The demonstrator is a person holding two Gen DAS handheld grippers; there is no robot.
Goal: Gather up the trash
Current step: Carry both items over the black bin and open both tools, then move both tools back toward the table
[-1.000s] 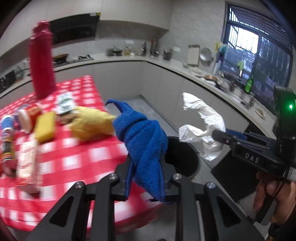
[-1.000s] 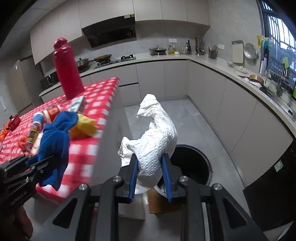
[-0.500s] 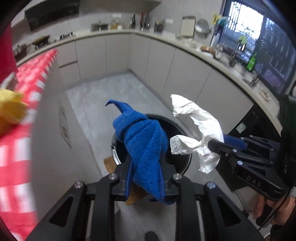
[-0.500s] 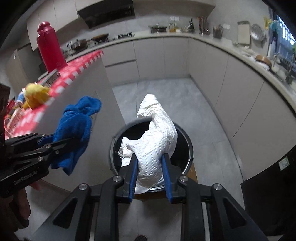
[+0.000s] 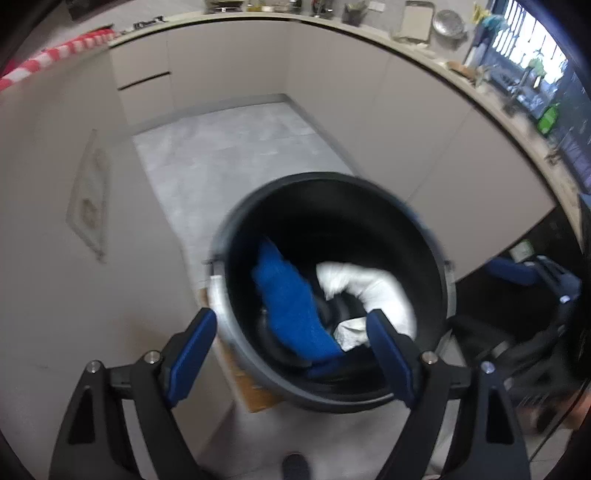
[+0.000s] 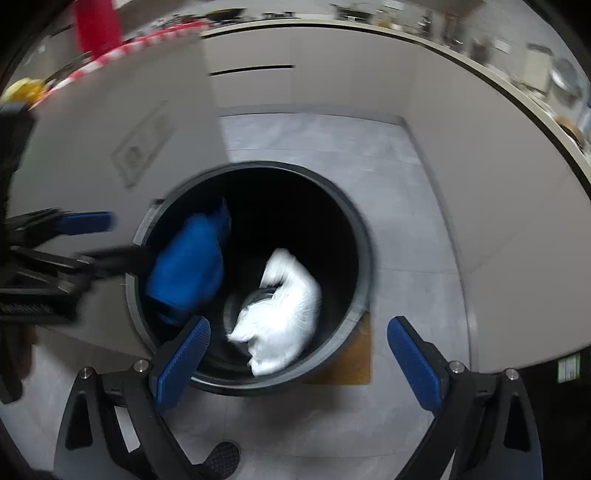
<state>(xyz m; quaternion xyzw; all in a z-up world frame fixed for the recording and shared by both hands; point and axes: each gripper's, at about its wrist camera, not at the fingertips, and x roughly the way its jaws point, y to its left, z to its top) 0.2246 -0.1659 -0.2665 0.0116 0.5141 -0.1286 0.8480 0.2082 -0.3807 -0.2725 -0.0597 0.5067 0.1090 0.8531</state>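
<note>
A round black trash bin [image 5: 441, 266] stands on the grey floor; its rim also shows in the right wrist view [image 6: 364, 258]. A blue cloth [image 5: 291, 310] and a crumpled white paper wad [image 5: 376, 291] are inside it, blurred, both free of the fingers; they also show in the right wrist view, the cloth [image 6: 188, 266] and the wad [image 6: 280, 314]. My left gripper [image 5: 291, 350] is open and empty above the bin's near rim. My right gripper [image 6: 297, 354] is open and empty over the bin. The left gripper also shows at the left of the right wrist view [image 6: 99, 240].
The kitchen island's beige side [image 5: 55, 221] stands left of the bin, with the red checked tablecloth edge [image 5: 48, 62] on top. Beige cabinets [image 5: 424, 122] curve round the back and right. A brown mat [image 6: 351, 362] lies under the bin. A red bottle [image 6: 98, 22] stands on the table.
Both grippers have opened over the bin and let go: the blue cloth and the white paper wad have dropped into it. Both cameras now tilt down at the bin.
</note>
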